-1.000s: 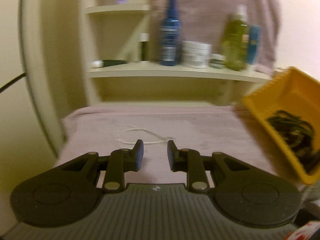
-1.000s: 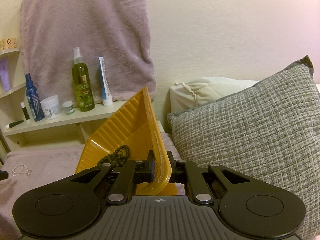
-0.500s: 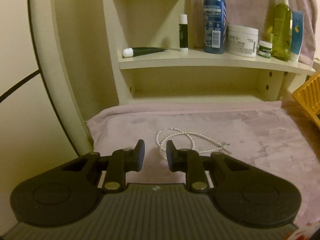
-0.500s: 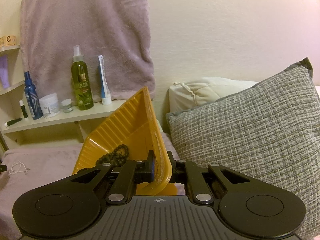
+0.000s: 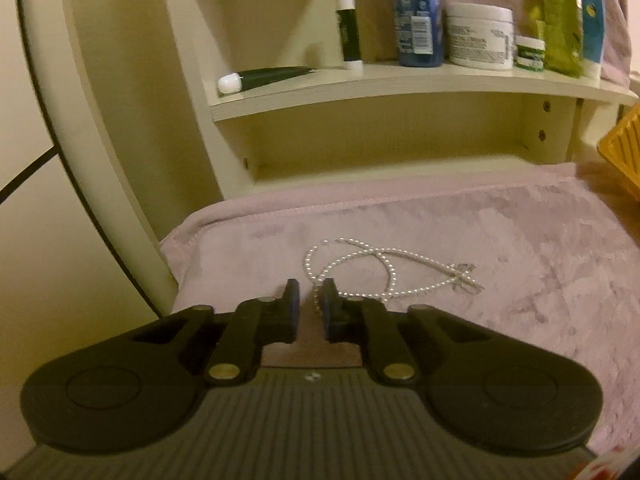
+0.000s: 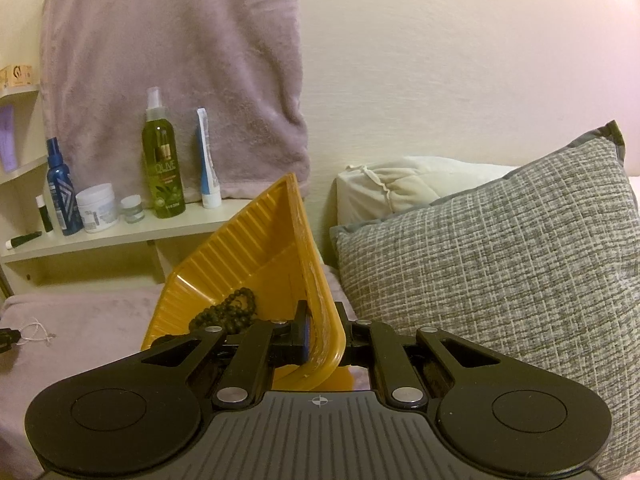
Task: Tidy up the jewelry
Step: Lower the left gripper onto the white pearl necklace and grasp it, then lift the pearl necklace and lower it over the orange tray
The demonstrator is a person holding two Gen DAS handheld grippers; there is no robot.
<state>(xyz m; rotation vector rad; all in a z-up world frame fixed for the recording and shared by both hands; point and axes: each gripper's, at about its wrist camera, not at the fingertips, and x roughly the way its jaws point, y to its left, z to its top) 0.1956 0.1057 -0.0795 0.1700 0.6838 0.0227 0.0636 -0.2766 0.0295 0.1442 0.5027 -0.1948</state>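
A white pearl necklace (image 5: 372,270) lies looped on the mauve blanket (image 5: 520,248). My left gripper (image 5: 311,300) is low over the blanket, jaws partly open, with the necklace's near loop between the fingertips. The necklace also shows small at the far left in the right wrist view (image 6: 36,330). My right gripper (image 6: 322,334) is shut on the rim of a yellow tray (image 6: 260,264), held tilted. A dark beaded bracelet (image 6: 228,312) lies inside the tray. A corner of the tray shows in the left wrist view (image 5: 622,152).
A cream shelf (image 5: 400,84) behind the blanket carries bottles, jars and tubes, including a blue bottle (image 5: 414,12) and a white jar (image 5: 478,36). A mauve towel (image 6: 172,80) hangs on the wall. A grey woven pillow (image 6: 500,264) lies at right.
My left gripper has moved forward and down to the pearl necklace, and its jaws have narrowed around the near loop. My right gripper still holds the tilted tray, nearly unmoved.
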